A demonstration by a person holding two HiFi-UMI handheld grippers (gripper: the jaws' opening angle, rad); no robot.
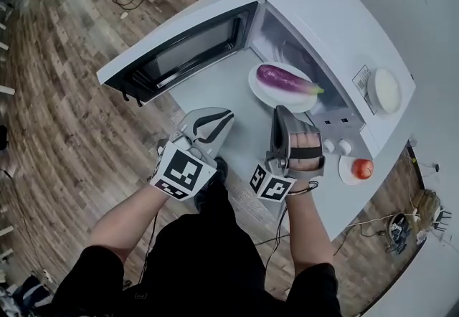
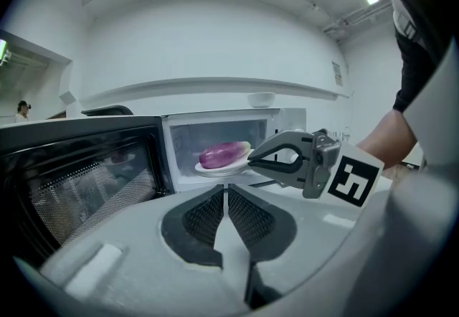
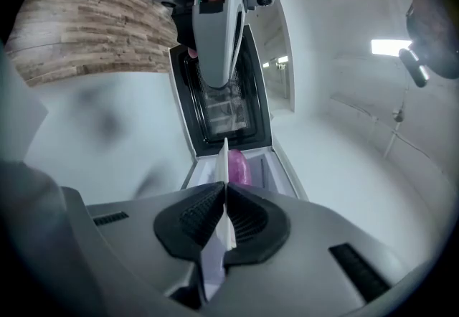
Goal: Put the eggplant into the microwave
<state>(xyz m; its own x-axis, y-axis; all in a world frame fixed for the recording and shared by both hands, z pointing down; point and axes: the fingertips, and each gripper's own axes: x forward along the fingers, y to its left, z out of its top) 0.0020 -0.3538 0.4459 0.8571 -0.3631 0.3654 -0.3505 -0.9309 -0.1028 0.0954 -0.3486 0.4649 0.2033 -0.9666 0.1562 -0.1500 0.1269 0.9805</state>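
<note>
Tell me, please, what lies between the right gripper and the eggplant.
Only the white plate: the right gripper is shut on its rim and the eggplant lies on it, as the head view shows.

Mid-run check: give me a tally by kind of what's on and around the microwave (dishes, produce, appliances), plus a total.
Dishes: 3 (plate carrying the eggplant, white dish atop the microwave, saucer under the red fruit)
Produce: 2 (eggplant, red fruit)
Appliances: 1 (microwave)
Total: 6
</note>
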